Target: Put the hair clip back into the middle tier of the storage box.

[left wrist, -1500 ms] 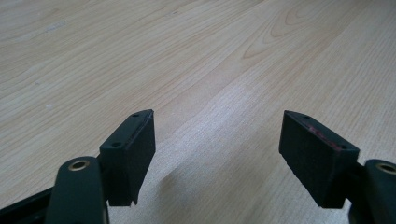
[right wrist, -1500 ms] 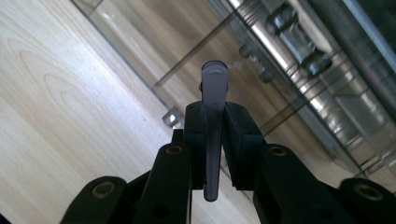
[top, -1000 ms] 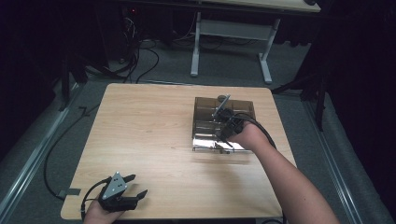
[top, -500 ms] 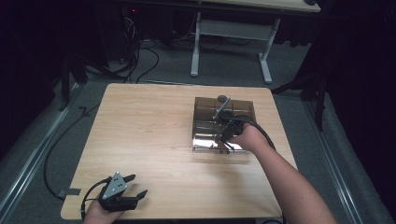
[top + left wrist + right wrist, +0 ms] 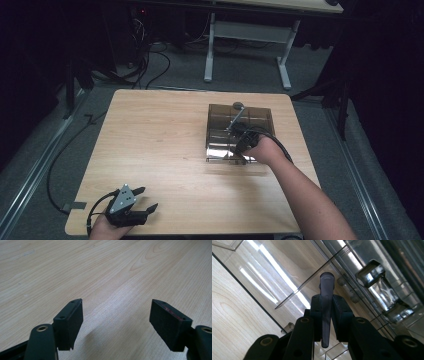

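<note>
The grey spoon (image 5: 236,116) stands tilted over the clear smoked-plastic organiser tray (image 5: 218,112) on the right half of the wooden table (image 5: 160,140). Long axis runs from the handle end near the person's right hand (image 5: 264,150) up and away to the round bowl end at the tray's far rim. The right gripper (image 5: 239,134) pinches it — jaws pressed on the flat handle (image 5: 325,305), which sticks out beyond the pads in the right gripper view. The tray has several compartments w/ clear dividers (image 5: 312,280); can't tell any contents, reflections only.

The left gripper (image 5: 145,199) sits at the table's near left corner, well apart from the tray, jaws spread wide w/ nothing between — bare wood under them in the left gripper view.

Behind the table: white desk legs (image 5: 210,55) and cables (image 5: 150,60) on the floor.
</note>
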`<state>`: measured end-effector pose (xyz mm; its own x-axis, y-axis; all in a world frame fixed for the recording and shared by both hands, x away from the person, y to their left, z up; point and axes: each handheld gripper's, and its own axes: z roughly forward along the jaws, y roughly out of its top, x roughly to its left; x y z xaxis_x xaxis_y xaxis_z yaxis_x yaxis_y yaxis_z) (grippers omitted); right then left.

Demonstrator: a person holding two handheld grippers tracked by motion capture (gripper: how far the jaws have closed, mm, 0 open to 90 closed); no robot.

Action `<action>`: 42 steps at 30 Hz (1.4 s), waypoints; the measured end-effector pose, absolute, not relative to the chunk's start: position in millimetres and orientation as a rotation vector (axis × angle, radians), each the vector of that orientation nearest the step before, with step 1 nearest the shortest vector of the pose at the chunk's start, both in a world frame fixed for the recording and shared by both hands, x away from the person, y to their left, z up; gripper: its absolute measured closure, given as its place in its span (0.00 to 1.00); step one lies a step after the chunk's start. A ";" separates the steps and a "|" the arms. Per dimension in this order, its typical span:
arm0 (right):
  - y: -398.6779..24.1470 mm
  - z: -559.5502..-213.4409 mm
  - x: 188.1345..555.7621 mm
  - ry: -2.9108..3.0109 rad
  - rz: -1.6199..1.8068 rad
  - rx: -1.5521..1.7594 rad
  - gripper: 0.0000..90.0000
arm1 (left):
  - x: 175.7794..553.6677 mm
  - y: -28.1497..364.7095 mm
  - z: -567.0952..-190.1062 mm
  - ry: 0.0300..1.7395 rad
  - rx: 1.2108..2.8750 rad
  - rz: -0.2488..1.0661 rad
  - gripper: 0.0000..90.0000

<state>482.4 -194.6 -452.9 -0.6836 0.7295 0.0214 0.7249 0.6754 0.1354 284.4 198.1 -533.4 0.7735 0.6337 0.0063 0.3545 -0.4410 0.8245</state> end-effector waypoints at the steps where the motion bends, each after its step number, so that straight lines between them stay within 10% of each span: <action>1: -194.6 -452.5 482.4 2.842 0.205 1.240 0.86 | 284.4 198.1 -533.4 0.736 2.073 0.397 0.31; 42: -221.1 -418.4 437.3 2.782 0.287 1.289 0.85 | 284.6 197.6 -533.5 0.734 2.072 0.404 0.31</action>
<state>437.3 -221.1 -418.4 -0.6480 0.7614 0.0220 0.7498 0.6325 0.1942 284.6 197.6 -533.5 0.7727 0.6346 0.0121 0.3498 -0.4417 0.8262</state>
